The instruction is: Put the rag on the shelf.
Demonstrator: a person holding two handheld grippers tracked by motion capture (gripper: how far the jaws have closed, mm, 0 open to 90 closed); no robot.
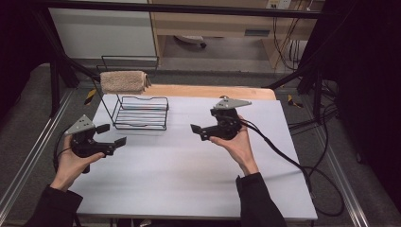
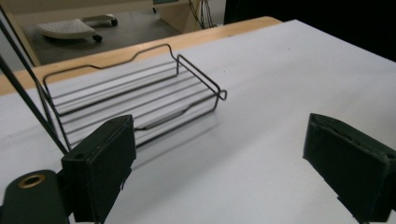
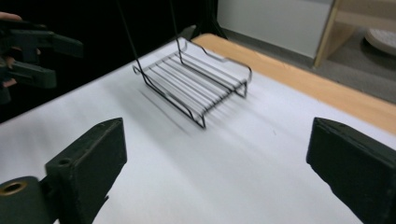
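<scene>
Sleeves: two dark sleeves point(image 1: 257, 201) enter from the near edge of the high view, one per forearm.
Left claw point(image 1: 109, 135): held in the left hand above the table's near-left part, jaws spread wide with nothing between them (its own view shows bare table between the pads).
Right claw point(image 1: 198, 132): held in the right hand over the table's middle, jaws wide apart and empty, pointing left toward the rack.
Table point(image 1: 189, 179): white top with a wooden strip along the far edge.
Wire rack point(image 1: 141, 113): black, standing on the far-left part of the table, beyond the left claw and left of the right claw, apart from both; its tray is empty.
Towel point(image 1: 124, 81): beige, draped over the rack's tall upper bar.
Cable point(image 1: 293, 163): trails from the right claw off the table's right side.
</scene>
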